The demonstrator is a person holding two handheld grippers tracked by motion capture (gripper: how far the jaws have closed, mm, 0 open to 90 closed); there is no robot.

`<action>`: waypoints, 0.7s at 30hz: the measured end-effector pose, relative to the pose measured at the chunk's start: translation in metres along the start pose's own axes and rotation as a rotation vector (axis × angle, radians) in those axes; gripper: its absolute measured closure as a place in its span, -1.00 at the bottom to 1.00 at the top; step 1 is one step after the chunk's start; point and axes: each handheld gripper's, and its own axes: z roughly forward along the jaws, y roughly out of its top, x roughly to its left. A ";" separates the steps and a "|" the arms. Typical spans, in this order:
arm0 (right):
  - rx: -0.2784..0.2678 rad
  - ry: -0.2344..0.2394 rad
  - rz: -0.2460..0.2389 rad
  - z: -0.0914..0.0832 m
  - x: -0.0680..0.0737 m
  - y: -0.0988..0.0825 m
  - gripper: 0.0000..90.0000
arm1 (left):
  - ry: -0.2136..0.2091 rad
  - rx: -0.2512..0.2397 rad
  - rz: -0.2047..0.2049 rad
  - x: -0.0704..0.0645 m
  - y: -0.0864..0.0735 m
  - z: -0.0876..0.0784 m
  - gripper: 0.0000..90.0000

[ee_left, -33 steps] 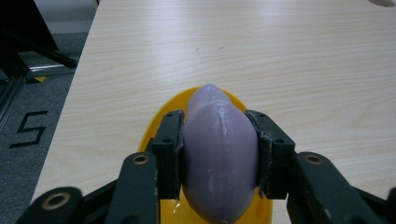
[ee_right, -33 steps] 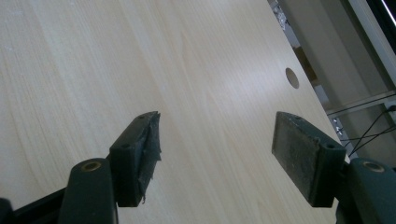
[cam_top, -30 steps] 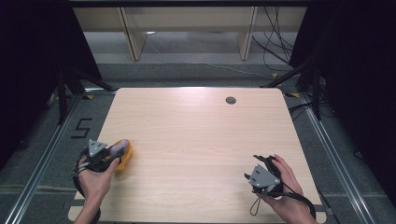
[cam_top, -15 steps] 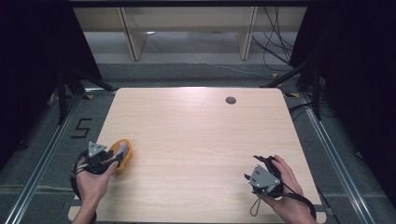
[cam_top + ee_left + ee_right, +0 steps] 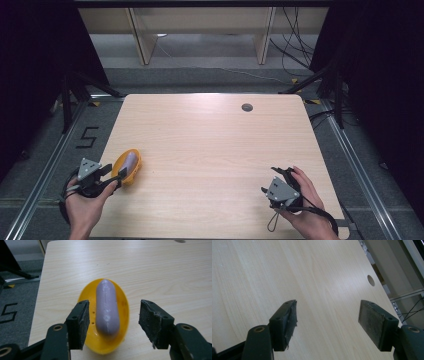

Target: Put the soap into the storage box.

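Note:
A yellow oval dish (image 5: 128, 170) holding a lavender soap bar (image 5: 129, 161) rests near the table's left front edge. My left gripper (image 5: 113, 175) is open just behind it. In the left gripper view the pads (image 5: 80, 322) stand apart on either side of the dish's near end (image 5: 105, 342), and the soap bar (image 5: 107, 307) lies lengthwise between them without touching either. My right gripper (image 5: 274, 181) is held at the front right, open over bare wood (image 5: 327, 315) with nothing between its pads.
The light wooden table (image 5: 210, 135) has a round cable hole (image 5: 247, 107) at the far right, also visible as a cable hole (image 5: 370, 280) in the right gripper view. Metal floor rails run along both sides, and shelf legs and cables stand beyond the far edge.
My left hand has drawn back a little toward the near left, away from the dish, which stays in place. The right hand has not moved.

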 end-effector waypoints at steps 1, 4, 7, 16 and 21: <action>0.000 0.000 0.000 0.000 0.000 0.000 -0.30 | -0.017 -0.011 0.001 -0.001 -0.003 -0.003 -0.10; 0.005 0.000 0.015 0.000 0.001 0.000 -0.30 | -0.040 -0.013 0.000 -0.005 -0.014 -0.010 -0.11; 0.005 0.003 0.016 0.001 0.001 0.000 -0.30 | -0.053 -0.004 0.000 -0.008 -0.024 -0.014 -0.11; 0.003 0.008 0.020 0.001 0.002 -0.001 -0.30 | -0.058 -0.007 0.004 -0.015 -0.048 -0.016 -0.11; 0.000 0.021 0.034 0.002 0.002 -0.003 -0.30 | -0.078 0.009 0.021 -0.022 -0.058 -0.010 -0.09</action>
